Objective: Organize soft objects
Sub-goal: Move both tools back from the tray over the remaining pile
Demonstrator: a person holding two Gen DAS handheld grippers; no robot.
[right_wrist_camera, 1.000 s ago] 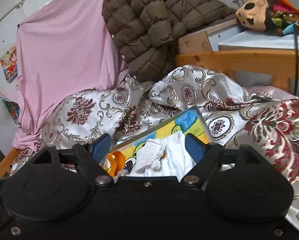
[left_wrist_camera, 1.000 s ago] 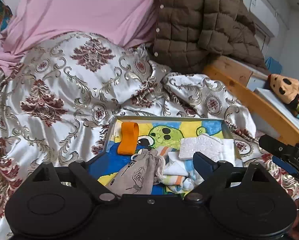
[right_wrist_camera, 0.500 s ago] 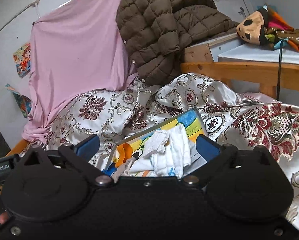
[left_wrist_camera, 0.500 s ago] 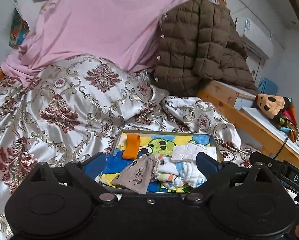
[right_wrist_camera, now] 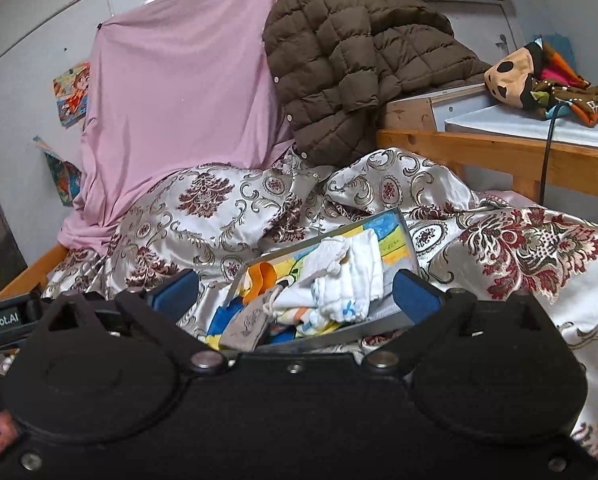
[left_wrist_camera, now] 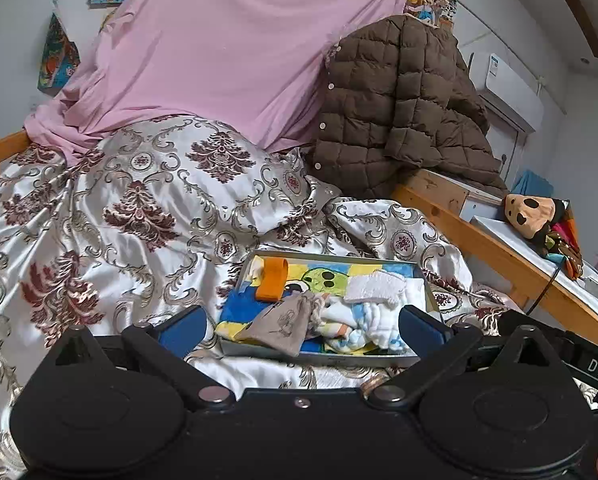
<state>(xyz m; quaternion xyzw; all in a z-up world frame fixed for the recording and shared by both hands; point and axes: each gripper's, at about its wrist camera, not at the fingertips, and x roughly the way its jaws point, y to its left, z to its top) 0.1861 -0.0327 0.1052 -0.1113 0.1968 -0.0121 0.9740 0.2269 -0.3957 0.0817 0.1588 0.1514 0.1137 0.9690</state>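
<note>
Tray (left_wrist_camera: pixel 422 280): shallow, grey-rimmed, cartoon-printed floor; lies on the patterned bed cover (left_wrist_camera: pixel 139 208), lower centre of both views, long axis across the frame in the left view, skewed toward upper right in the right view.

Contents: orange strap (left_wrist_camera: pixel 273 278) at upper left; grey pouch (left_wrist_camera: pixel 285 322) at near edge, overhanging the rim; white cloths (left_wrist_camera: pixel 379 292) heaped at right.

Left tool (left_wrist_camera: pixel 301 326): jaws opening, almost full width, nothing between the pads; the pouch lies straight ahead of it.

Right tool (right_wrist_camera: pixel 295 292): jaws spread wide, empty; the cloths lie directly ahead, so this one looks better placed for them.

Room: open cover left of tray; wooden bed rail (left_wrist_camera: pixel 499 252) near its right side.
</note>
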